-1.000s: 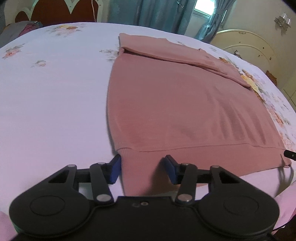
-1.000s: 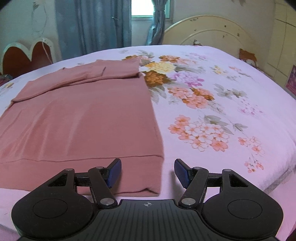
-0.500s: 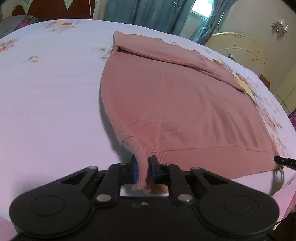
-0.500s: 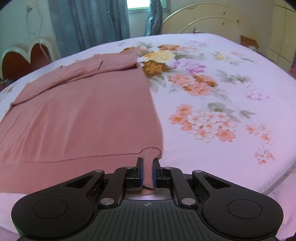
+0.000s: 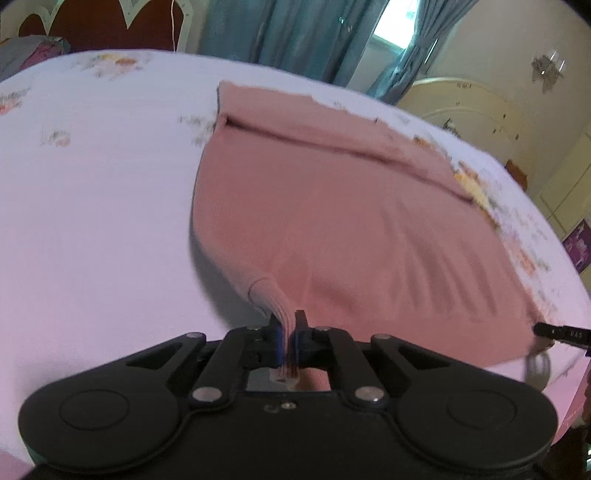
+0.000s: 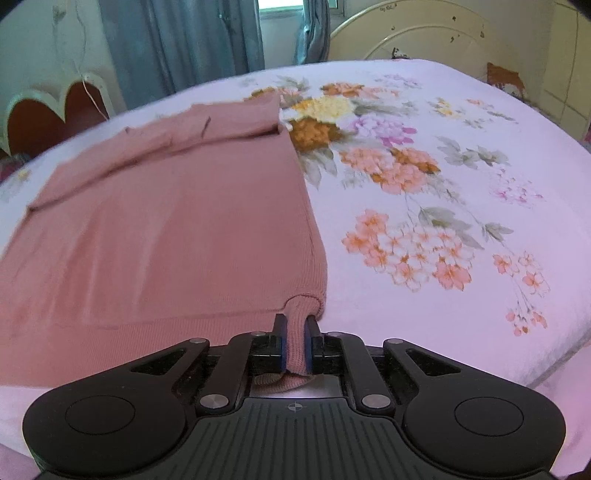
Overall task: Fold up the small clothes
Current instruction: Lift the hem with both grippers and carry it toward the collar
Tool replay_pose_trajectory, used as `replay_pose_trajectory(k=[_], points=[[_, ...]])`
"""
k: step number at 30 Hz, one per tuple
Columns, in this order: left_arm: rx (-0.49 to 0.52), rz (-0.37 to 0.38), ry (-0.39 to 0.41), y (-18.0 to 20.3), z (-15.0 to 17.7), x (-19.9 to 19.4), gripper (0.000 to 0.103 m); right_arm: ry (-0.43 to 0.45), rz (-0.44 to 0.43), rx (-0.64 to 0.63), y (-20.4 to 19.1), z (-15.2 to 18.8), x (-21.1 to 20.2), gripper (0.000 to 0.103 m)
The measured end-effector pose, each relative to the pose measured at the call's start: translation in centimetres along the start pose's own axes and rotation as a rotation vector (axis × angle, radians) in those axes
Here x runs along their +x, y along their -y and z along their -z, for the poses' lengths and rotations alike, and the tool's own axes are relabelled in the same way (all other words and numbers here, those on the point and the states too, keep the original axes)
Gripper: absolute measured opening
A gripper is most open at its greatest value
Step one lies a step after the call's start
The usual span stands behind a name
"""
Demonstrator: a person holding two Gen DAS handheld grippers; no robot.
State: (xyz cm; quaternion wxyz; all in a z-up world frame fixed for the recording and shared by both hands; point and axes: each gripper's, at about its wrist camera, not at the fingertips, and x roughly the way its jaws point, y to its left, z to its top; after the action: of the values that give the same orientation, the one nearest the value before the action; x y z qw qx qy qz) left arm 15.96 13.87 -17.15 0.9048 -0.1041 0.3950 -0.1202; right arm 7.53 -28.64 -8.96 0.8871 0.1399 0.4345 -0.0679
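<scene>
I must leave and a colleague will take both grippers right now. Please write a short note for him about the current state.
Left gripper: shut on the near left hem corner of the pink sweater.
Right gripper: shut on the near right hem corner.
The sweater lies on the floral bedsheet, sleeves already folded across the far end; both held corners are raised off the sheet.
Done: sleeves folded, hem gripped.
Left: probably carry the hem toward the far end to fold the body, then release.

1 pink sweater (image 5: 332,229), 1 floral bedsheet (image 6: 424,206), 2 grippers: left (image 5: 287,334), right (image 6: 296,341). 2 blue curtains (image 6: 177,44), 1 cream headboard (image 6: 436,35).
</scene>
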Motion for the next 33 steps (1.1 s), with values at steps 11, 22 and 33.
replay_pose_trajectory(k=[11,22,33], points=[[0.025,0.026,0.178,2.4,-8.8,-0.3,0.005,0.157,-0.149,0.077,-0.5,-9.2,-1.0,0.008],[-0.052,-0.017,0.253,1.9,-17.6,5.8,0.005,0.226,-0.207,0.136,-1.4,-20.8,6.3,0.008],[-0.1,-0.13,0.254,0.6,-27.3,14.2,0.005,0.161,-0.236,0.238,-3.4,-30.8,18.9,0.008]])
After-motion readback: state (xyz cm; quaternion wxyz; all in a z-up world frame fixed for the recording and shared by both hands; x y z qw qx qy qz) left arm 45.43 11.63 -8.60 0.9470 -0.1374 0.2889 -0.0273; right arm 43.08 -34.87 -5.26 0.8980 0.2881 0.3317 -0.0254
